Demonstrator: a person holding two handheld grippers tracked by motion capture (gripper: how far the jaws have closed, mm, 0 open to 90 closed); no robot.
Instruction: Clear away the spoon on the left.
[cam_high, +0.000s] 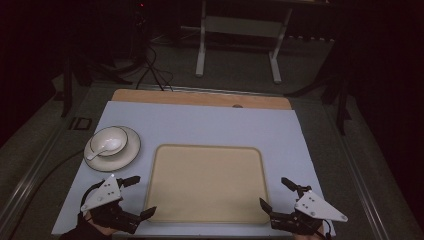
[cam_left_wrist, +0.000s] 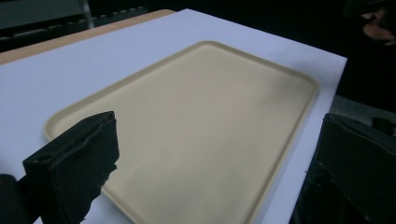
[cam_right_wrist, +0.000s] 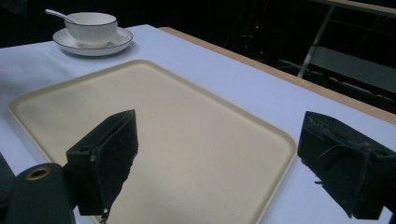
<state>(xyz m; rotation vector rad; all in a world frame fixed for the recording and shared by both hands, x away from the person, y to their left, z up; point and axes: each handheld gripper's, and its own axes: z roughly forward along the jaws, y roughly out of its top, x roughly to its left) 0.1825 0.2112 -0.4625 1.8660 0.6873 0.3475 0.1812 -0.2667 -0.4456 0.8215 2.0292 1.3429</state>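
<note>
i have both tools parked at the near corners of the beige tray (cam_high: 205, 182), which lies flat and bare in the middle of the pale blue mat (cam_high: 200, 122). the left gripper (cam_high: 141, 196) sits at the tray's near left corner with its jaws spread wide, one tip at the tray's near left rim and the other out over the mat beside the tray's left edge. in the left gripper view the two black jaws stand far apart with the tray (cam_left_wrist: 196, 135) stretched between them and nothing caught. the right gripper (cam_high: 276, 194) mirrors it at the near right corner, also gaping and holding nothing; in the right gripper view the tray's corner (cam_right_wrist: 154, 149) sits between its jaws.

the symmetry reads to me as a starting stance: each tool faces inward toward the tray, ready to work from its own side.

beyond the left gripper, well off the tray's far left corner, a white bowl (cam_high: 109, 138) with a dark rim line stands upright on a saucer (cam_high: 131, 150), a white spoon (cam_high: 98, 150) resting in it with the handle leaning out over the edge toward me. i judge the stack is set within the left gripper's reach, and the bare tray is the likely place for it.
</note>
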